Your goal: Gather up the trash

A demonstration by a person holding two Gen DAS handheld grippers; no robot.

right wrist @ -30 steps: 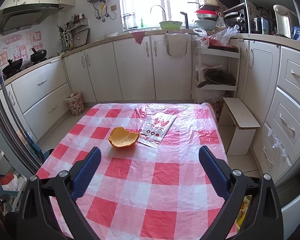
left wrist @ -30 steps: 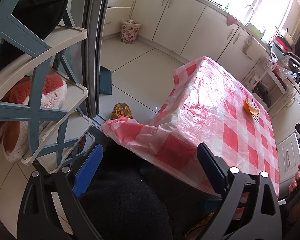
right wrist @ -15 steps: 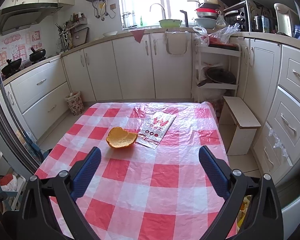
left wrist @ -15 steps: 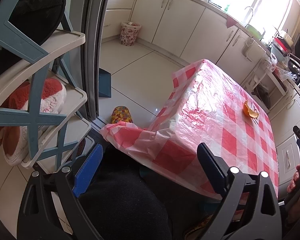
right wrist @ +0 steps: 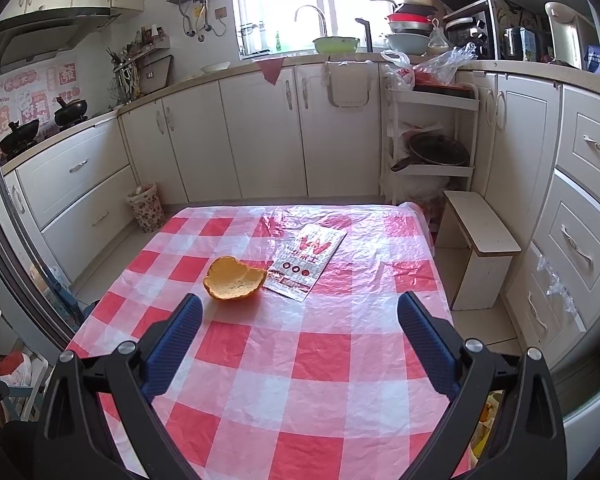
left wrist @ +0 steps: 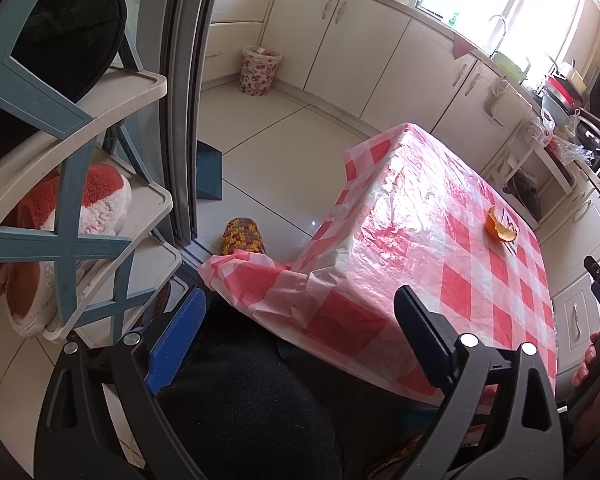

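Observation:
An orange peel (right wrist: 234, 278) lies on the red-and-white checked tablecloth (right wrist: 308, 344), touching a flat printed wrapper (right wrist: 309, 258) to its right. My right gripper (right wrist: 298, 328) hovers open above the near half of the table, the peel just beyond its left finger. In the left wrist view the peel (left wrist: 501, 229) sits far off on the table (left wrist: 432, 216). My left gripper (left wrist: 300, 320) is open and empty, held low beside the table's near-left corner over a dark-clothed lap. A small flowered bin (left wrist: 260, 70) stands on the floor by the cabinets (right wrist: 145, 213).
A blue-and-white shoe rack (left wrist: 72, 184) with slippers stands at the left beside a sliding door frame (left wrist: 180, 100). A colourful slipper (left wrist: 242, 236) lies on the floor. A wooden stool (right wrist: 478, 250) and a white trolley (right wrist: 428, 140) stand right of the table. Cabinets line the walls.
My right gripper has moved slightly forward over the table, so the peel and wrapper look a little nearer. The left gripper has drifted slightly, with the table shifting right in its view.

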